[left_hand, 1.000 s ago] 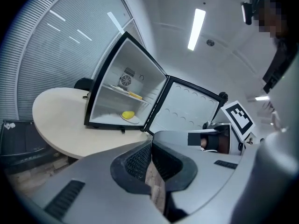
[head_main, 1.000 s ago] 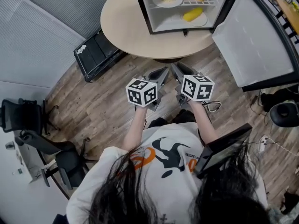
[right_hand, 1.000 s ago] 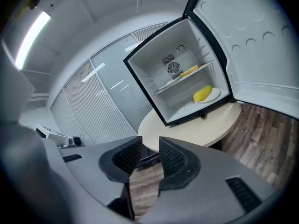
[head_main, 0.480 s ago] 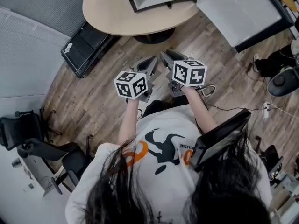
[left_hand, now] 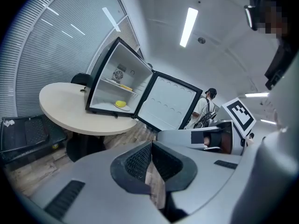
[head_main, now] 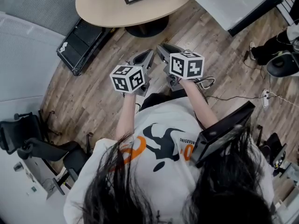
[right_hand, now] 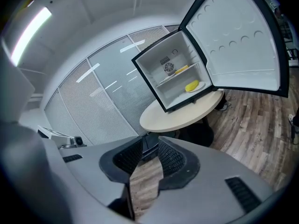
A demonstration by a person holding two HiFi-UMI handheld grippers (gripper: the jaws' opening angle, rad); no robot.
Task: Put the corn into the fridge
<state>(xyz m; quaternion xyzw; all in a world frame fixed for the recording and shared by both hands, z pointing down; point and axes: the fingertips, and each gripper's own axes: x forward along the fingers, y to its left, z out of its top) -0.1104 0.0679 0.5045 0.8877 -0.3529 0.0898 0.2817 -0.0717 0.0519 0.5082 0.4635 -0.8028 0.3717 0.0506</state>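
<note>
**Corn on its plate in the open fridge, both grippers well short of it**

Far to the left of the fingers, by the pale wall, stood a black office chair (head_main: 28,141). Nearer, ahead and left of the left gripper (left_hand: 150,146), a flat black case (head_main: 80,43) lay on the plank floor (head_main: 93,101) just beside the round table (head_main: 103,8). The left gripper's fingers were pressed together with nothing in them, tips over bare planks. In the left gripper view a person with a backpack (left_hand: 205,107) stood beyond the fingers and to their right, past the fridge door.

The table's pale rim and dark pedestal lay between both pairs of fingers and the fridge (right_hand: 149,78), which sat on the tabletop with its open front turned towards them. The right gripper (right_hand: 148,155) was held just beside the left; its fingers stood partly apart and were closing, with only floor showing between them. The fridge door (right_hand: 238,45) hung wide open, ahead and right of those fingers. Further right, a thin cable (head_main: 243,97) trailed across the planks.

The corn (right_hand: 191,86) was a short, bright yellow lump on a white plate (right_hand: 201,84) on the fridge's bottom level, under the wire shelf, well apart from both sets of fingertips.
</note>
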